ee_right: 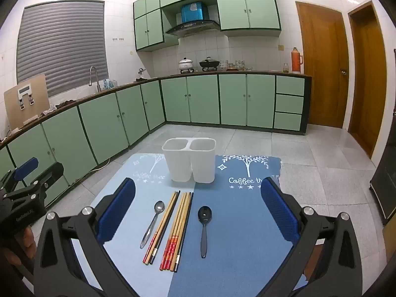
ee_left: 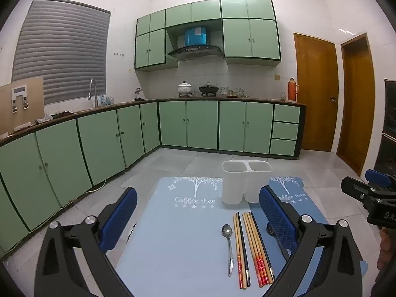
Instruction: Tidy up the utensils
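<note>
A white two-compartment utensil holder point(ee_right: 189, 159) point(ee_left: 245, 180) stands upright at the far middle of two blue mats, both compartments empty. In front of it lie a silver spoon point(ee_right: 153, 222) point(ee_left: 229, 245), several wooden and black chopsticks point(ee_right: 173, 230) point(ee_left: 252, 247) and a black spoon point(ee_right: 204, 225), all flat, handles toward me. My left gripper point(ee_left: 198, 212) is open and empty above the light blue mat point(ee_left: 173, 235). My right gripper point(ee_right: 198, 205) is open and empty above the utensils. The black spoon is mostly hidden in the left wrist view.
The light blue mat point(ee_right: 118, 198) and dark blue mat point(ee_right: 242, 222) lie side by side on a tiled floor point(ee_right: 321, 168). Green kitchen cabinets point(ee_right: 104, 121) run along the left and back. Two wooden doors point(ee_right: 324, 66) stand at the right. A dark cabinet point(ee_right: 386, 173) is at the far right.
</note>
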Demonstrator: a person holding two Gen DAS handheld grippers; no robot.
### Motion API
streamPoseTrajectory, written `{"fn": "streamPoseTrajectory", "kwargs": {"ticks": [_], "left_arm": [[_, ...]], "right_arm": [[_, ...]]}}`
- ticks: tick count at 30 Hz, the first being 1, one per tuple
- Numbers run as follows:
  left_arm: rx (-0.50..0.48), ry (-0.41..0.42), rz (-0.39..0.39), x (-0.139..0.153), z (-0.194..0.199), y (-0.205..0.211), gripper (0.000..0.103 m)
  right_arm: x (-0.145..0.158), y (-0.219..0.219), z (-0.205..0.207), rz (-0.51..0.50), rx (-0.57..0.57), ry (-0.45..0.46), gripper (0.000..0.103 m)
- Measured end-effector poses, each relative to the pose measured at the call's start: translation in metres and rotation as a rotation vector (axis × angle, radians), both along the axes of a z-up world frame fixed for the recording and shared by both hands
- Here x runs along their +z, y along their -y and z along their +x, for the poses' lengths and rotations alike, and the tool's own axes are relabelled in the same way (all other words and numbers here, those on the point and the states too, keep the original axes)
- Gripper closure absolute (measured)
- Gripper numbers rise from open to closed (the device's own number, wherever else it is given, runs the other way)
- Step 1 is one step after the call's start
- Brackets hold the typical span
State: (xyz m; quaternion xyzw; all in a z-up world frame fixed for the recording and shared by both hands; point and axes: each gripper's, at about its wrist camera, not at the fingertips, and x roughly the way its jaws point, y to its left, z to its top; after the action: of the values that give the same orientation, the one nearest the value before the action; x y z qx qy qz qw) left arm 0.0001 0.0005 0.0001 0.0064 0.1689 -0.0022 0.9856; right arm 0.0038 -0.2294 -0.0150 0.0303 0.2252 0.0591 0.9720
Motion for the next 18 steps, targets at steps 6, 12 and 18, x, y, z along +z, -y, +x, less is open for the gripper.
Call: {"fn": "streamPoseTrajectory", "kwargs": {"ticks": [6, 12, 18], "left_arm": [[0.001, 0.003, 0.0, 0.0011, -0.0003, -0.0037, 0.006], [0.005, -0.001, 0.013, -0.0036, 0.0021, -0.0005, 0.006], [0.004, -0.003, 0.016, -0.0076, 0.004, 0.0002, 0.006]], "right_arm": [[0.0, 0.0002, 0.0003, 0.0, 0.0, -0.005, 0.005], [-0.0006, -0.0027, -0.0006, 0.004, 0.001, -0.004, 0.005], [0.0003, -0.0005, 0.0008, 0.01, 0.0, -0.006, 0.005]]}}
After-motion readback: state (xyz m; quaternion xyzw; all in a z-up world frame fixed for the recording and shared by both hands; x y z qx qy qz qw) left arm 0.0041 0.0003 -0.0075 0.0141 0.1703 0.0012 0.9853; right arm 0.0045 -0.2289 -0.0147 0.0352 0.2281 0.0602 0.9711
